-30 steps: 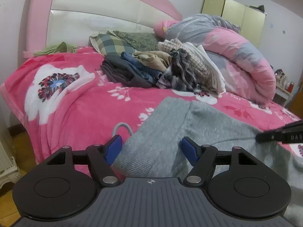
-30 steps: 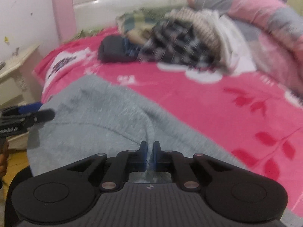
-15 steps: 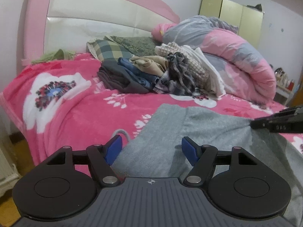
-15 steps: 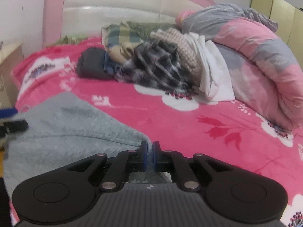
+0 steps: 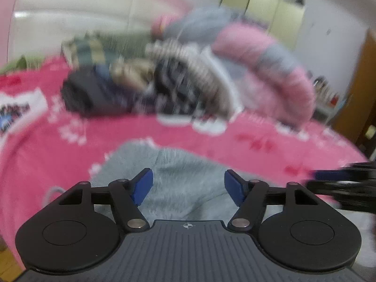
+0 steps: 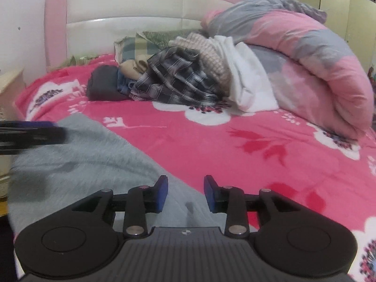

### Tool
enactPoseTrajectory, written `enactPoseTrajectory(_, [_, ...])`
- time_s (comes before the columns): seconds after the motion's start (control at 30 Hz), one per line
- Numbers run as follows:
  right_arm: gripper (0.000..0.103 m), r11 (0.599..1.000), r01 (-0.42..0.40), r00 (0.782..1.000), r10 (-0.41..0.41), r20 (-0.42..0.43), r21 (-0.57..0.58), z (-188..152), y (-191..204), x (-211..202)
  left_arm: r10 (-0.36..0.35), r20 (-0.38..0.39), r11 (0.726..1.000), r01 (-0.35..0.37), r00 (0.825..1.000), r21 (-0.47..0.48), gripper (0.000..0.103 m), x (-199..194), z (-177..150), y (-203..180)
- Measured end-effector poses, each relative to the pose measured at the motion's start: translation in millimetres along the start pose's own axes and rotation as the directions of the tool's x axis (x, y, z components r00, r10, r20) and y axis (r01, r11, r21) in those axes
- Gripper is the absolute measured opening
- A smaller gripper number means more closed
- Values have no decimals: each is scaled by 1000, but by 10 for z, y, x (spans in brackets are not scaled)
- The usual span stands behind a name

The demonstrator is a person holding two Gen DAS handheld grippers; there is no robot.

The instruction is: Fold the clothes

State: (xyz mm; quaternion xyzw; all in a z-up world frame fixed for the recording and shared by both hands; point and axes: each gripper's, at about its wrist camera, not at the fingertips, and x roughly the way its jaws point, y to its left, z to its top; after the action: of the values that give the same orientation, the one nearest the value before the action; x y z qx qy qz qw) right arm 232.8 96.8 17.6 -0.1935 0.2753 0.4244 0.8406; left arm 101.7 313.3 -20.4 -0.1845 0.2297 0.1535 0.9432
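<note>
A grey knit garment (image 5: pixel 178 164) lies spread at the near edge of the pink floral bed cover (image 5: pixel 164 131). My left gripper (image 5: pixel 188 178) hovers over it with its jaws wide apart and closing a little, its pads off the cloth; this view is blurred. In the right wrist view the garment (image 6: pixel 82 159) runs from the left down under my right gripper (image 6: pixel 185 188). Its jaws are opening, with the garment's edge below the gap and nothing pressed. Each gripper shows in the other's view: the right one (image 5: pixel 340 181), the left one (image 6: pixel 30 134).
A pile of mixed clothes (image 6: pixel 174 80) sits mid-bed in front of the pink and white headboard (image 6: pixel 131 18). A rolled pink and grey duvet (image 6: pixel 305 54) fills the right side. A pale nightstand (image 6: pixel 9 82) stands at the left, wardrobes (image 5: pixel 265 11) behind.
My right gripper was shut on a fold of the grey garment and has now opened off it. The left gripper has swung across the garment, blurring its view, and its jaws stand slightly narrower.
</note>
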Motion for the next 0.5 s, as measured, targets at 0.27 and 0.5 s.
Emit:
enactPoseTrajectory(0.27, [35, 994, 23, 995, -34, -98, -105, -319, -134, -250, 64, -27, 998, -64, 998, 20, 66, 214, -29, -31])
enactPoseTrajectory(0.5, [34, 998, 13, 990, -21, -143, -59, -489, -384, -265, 70, -8, 996, -69, 998, 55, 66, 237, -57, -45])
